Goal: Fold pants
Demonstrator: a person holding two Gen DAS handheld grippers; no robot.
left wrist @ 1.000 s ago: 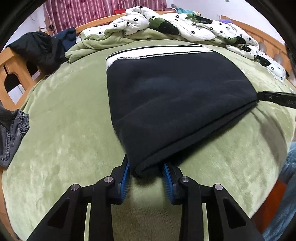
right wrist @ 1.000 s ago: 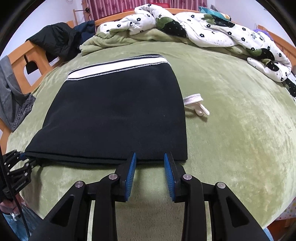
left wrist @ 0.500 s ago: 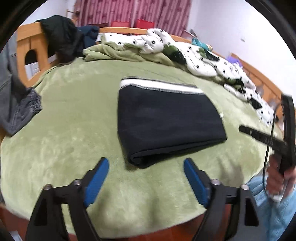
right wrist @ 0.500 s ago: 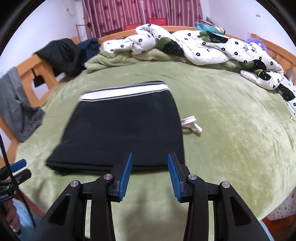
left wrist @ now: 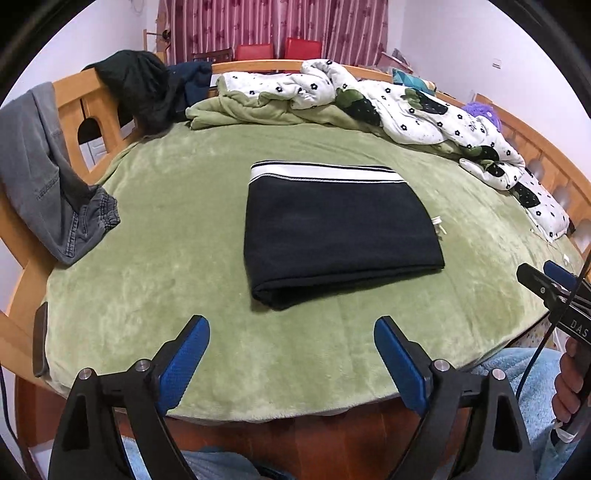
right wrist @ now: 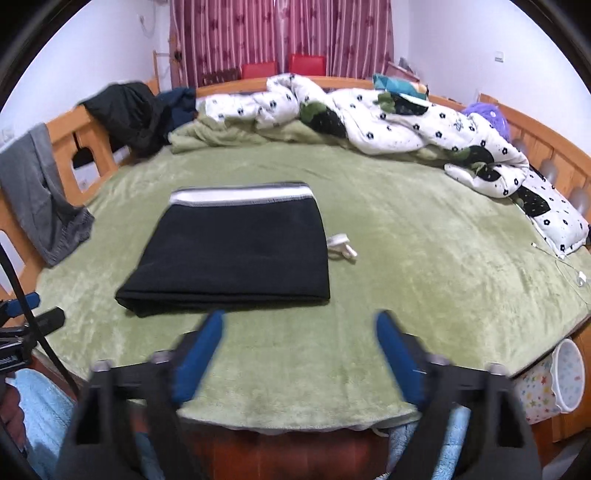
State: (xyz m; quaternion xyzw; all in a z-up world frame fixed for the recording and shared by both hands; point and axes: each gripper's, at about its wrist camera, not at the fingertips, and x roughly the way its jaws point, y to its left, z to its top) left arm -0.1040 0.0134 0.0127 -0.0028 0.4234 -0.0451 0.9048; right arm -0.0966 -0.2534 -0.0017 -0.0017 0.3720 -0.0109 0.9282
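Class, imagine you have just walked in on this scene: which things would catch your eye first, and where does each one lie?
First, the black pants, folded into a neat rectangle with a white waistband at the far edge, lying mid-bed on the green blanket. Next, the left gripper and right gripper, both near the bed's front edge, jaws wide open and empty. Behind, a white flowered quilt is heaped along the far rail.

A bed with a green plush blanket (left wrist: 177, 280) fills the lower field. An orange wooden bed frame (left wrist: 85, 110) encloses it on the left, rear and right. Maroon patterned curtains (right wrist: 280, 33) hang at the rear wall, with two red chairs (left wrist: 280, 50) just in front of them. The side walls (right wrist: 461, 44) are plain white. A patterned wastebasket (right wrist: 557, 384) stands beside the bed, lower right.
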